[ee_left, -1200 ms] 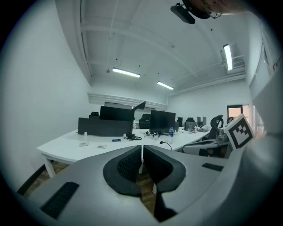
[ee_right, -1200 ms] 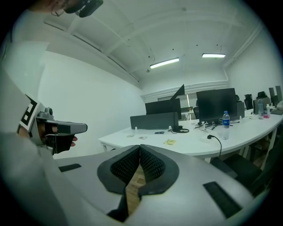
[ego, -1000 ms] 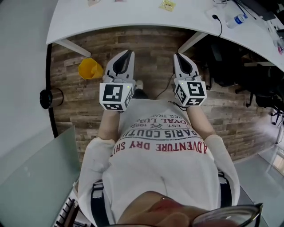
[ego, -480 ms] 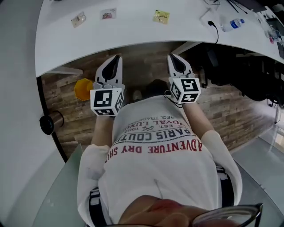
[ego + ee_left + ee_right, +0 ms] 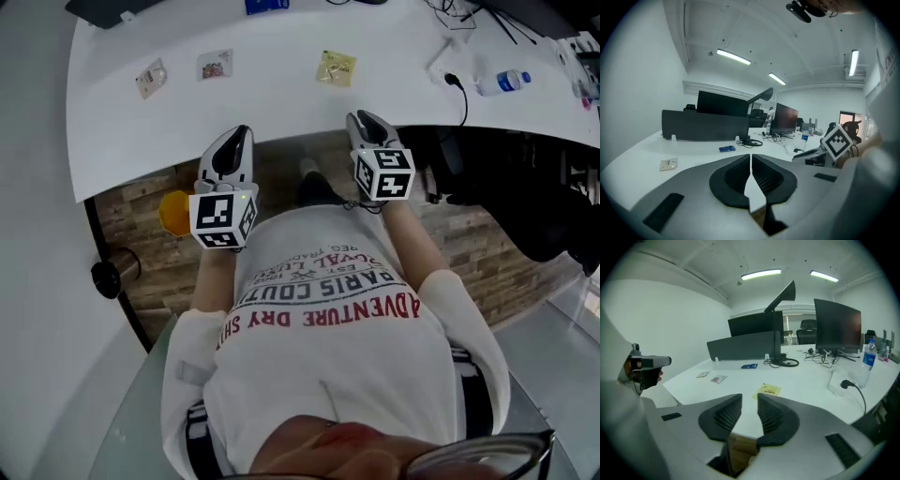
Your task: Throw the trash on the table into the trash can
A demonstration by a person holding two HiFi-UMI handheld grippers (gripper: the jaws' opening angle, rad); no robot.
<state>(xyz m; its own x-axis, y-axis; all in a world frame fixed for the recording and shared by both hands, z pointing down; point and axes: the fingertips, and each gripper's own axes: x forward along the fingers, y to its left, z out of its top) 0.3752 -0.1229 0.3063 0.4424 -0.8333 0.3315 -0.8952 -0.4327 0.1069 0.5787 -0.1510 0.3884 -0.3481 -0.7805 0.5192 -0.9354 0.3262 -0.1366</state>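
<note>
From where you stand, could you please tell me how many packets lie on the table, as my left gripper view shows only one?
Observer: Three: a clear packet, a printed packet and a yellow packet.
Operator: Which is nearest the right gripper?
Observer: The yellow packet, straight ahead of the right gripper, whose empty jaws have just been opening.
Operator: Is there a bin?
Observer: A yellow bin stands on the floor under the table edge, seen just left of the left gripper.
</note>
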